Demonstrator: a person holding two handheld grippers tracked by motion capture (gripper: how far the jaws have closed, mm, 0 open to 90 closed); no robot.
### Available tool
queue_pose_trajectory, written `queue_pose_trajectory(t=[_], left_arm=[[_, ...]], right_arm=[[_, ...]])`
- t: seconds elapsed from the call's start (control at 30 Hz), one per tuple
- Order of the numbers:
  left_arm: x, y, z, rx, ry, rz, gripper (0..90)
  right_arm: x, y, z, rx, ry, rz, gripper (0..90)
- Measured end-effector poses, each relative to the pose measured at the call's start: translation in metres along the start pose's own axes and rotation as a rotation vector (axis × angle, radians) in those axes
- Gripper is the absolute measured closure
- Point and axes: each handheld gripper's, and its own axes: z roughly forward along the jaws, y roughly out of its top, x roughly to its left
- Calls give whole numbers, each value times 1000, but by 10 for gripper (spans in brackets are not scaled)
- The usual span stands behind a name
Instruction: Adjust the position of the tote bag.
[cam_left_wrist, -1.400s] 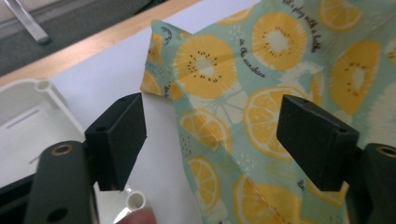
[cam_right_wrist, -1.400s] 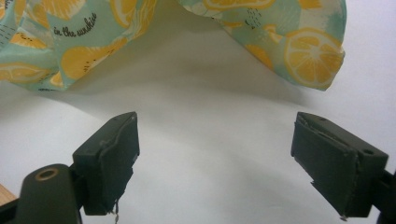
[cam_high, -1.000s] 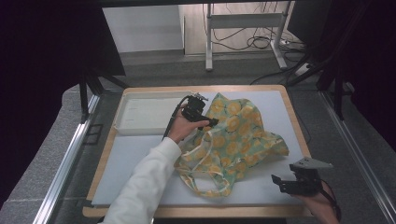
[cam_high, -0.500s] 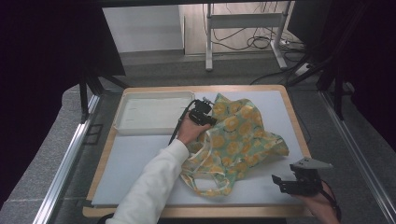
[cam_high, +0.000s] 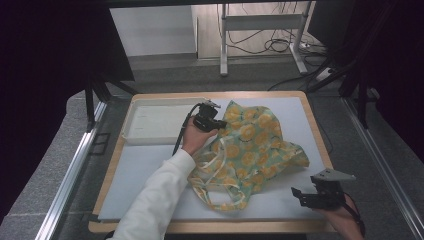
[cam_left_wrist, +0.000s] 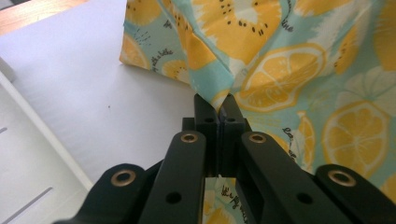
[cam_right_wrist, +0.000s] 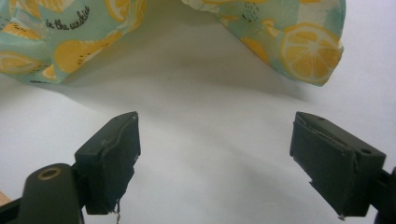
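Lemon-print cloth bag (cam_high: 250, 152) is spread crumpled mid-board, handles toward the near edge; near it, the right gripper (cam_high: 320, 192) is held with jaws spread, empty. At the bag's far left edge, the left gripper (cam_high: 212, 121) has just been closed, a fold pinched between its jaws, so grasping is done and any lifting or folding is judged still ahead.

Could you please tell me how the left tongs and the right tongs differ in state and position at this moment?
The left tongs have just closed and pinch a fold of the lemon-print bag; the right tongs stand wide open with nothing between them. The left tongs sit at the bag's far edge beside the white tray; the right tongs hover short of its near corner. Both have black jaws.
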Motion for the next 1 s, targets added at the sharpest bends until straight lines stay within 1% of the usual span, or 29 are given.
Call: queue_pose_trajectory(t=[0.17,0.27,0.3,0.37,0.4,0.5,0.53,0.63,0.73,0.77,0.83,0.87,0.97,1.0], left_arm=[[0,-1,-3,-4,-15,7,899],[0,-2,-4,-12,-24,1,899],[0,-1,-5,-9,-35,5,900],[1,-1,-5,-2,-38,11,900],[1,-2,-4,-5,-46,7,900],[2,-2,-4,-5,-55,-1,900],[3,-2,-4,-6,-56,-6,900],[5,-3,-5,-1,-59,-10,900],[6,-3,-6,0,-63,-10,900],[6,-3,-6,0,-63,-9,900],[5,-3,-7,-3,-64,-9,900],[5,-3,-7,-2,-65,-6,900],[4,-3,-8,-4,-66,-4,900],[4,-3,-9,-4,-67,-3,900]], right_arm=[[-2,0,-1,5,-17,3,193],[-3,0,-2,4,-25,7,225],[-4,1,-3,4,-27,9,237],[-5,1,-4,4,-32,13,251],[-8,3,-5,7,-44,14,273],[-10,7,-6,9,-58,12,286],[-13,13,-6,12,-69,6,295],[-18,22,-4,22,-89,-8,295],[-23,31,1,38,-126,-14,269],[-24,33,2,40,-126,-13,269],[-29,38,5,46,-106,-9,274],[-30,41,6,51,-105,-12,278],[-32,47,12,73,-98,-35,299],[-32,49,13,76,-95,-35,304]])
